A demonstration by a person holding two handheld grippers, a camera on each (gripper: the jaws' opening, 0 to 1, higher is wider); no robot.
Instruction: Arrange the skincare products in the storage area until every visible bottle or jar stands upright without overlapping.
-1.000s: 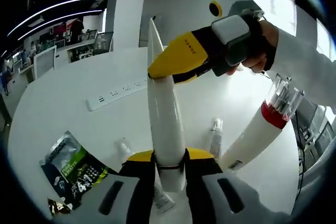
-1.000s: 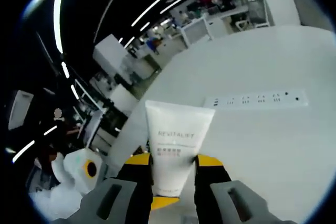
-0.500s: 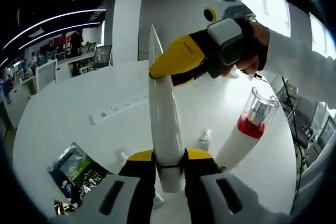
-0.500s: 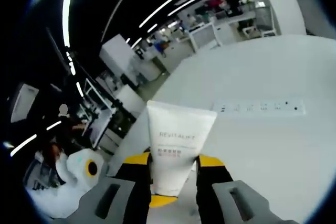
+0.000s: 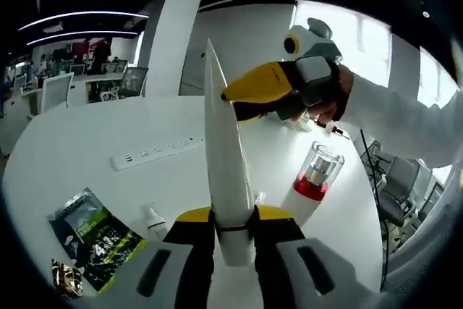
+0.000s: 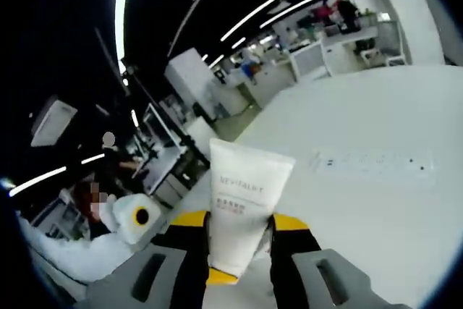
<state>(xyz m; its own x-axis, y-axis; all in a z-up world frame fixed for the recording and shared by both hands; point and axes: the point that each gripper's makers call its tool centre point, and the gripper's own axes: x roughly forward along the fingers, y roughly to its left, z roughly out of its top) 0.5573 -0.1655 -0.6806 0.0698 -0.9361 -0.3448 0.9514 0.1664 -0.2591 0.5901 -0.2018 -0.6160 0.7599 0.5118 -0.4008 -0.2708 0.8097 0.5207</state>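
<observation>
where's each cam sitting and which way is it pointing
Left gripper view: rides the left hand-held gripper, looking along its jaws, shut on the white tube, over the white table; the right hand-held gripper and the person's sleeve show beyond.
Right gripper view: rides the right hand-held gripper, looking across the table toward the office; its jaws grip the same tube; a sleeve shows lower left.
Shared: the tube and the power strip.
</observation>
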